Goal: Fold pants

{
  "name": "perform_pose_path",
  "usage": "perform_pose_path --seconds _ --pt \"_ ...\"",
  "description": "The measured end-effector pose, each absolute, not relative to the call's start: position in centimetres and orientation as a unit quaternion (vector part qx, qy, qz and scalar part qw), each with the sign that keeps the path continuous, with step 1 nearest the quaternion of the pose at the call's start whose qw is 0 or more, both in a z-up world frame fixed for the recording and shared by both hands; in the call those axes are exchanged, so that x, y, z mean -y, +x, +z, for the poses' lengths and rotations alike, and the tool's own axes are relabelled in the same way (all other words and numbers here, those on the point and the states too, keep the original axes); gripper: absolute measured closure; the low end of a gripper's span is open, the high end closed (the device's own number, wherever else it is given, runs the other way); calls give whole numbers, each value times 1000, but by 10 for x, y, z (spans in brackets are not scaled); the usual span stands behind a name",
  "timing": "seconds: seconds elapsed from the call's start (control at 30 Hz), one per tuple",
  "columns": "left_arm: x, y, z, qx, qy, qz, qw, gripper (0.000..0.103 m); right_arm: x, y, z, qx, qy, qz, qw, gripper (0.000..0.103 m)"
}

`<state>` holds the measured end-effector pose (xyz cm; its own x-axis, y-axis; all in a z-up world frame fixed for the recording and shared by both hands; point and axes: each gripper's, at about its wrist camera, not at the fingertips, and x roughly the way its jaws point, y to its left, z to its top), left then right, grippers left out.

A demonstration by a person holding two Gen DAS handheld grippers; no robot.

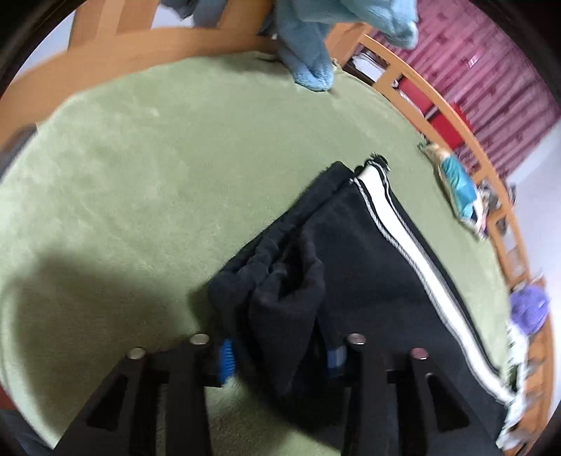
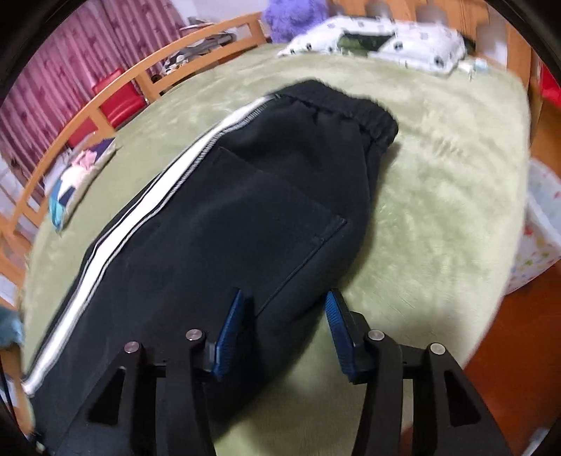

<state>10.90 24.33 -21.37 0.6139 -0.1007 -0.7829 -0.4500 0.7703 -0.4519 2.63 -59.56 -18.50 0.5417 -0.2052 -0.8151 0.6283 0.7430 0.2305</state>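
Observation:
Black pants (image 2: pixel 245 210) with a white side stripe (image 2: pixel 147 207) lie on a green blanket (image 2: pixel 438 175); the elastic waistband (image 2: pixel 354 108) is at the far end in the right wrist view. My right gripper (image 2: pixel 282 308) is open, its blue pads either side of the pants' near edge, holding nothing. In the left wrist view the pants (image 1: pixel 368 273) lie with a bunched fold (image 1: pixel 277 280) of black cloth rising between my left gripper's (image 1: pixel 280 350) blue pads (image 1: pixel 226 357). The jaws stand apart; whether they pinch the cloth is unclear.
A wooden bed rail (image 2: pixel 87 115) runs along the left, with red boxes (image 2: pixel 119 98) behind it. A patterned pillow (image 2: pixel 378 45) and a purple plush (image 2: pixel 294 14) lie at the far end. A blue towel (image 1: pixel 308 45) hangs over the rail. A small doll (image 1: pixel 455 182) lies near the blanket's edge.

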Motion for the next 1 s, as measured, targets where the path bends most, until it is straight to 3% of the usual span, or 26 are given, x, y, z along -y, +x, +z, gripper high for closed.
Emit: perform_pose_path --seconds 0.03,0.17,0.3,0.4,0.47,0.7,0.83,1.0 --pt "-243 111 -214 -429 -319 105 839 64 586 25 -179 -408 245 -251 843 47" --pt "-235 118 -198 -441 -286 107 844 86 543 28 -158 -411 196 -217 863 46" --pt "-218 122 -158 -442 -216 112 864 87 495 46 -139 -401 135 -188 886 46" --pt "-177 129 -121 -440 -101 144 881 87 473 48 -129 -366 108 -194 904 46" --pt "-134 130 -92 -421 -14 154 894 87 460 53 -124 -362 109 -168 910 46" --pt "26 112 -19 -357 94 40 928 88 436 48 -124 -360 89 -96 924 46" --pt "139 99 -38 -367 102 -78 921 88 453 30 -125 -368 83 -100 921 46" --pt "214 95 -104 -434 82 -184 878 83 484 -3 -129 -382 108 -104 912 44"
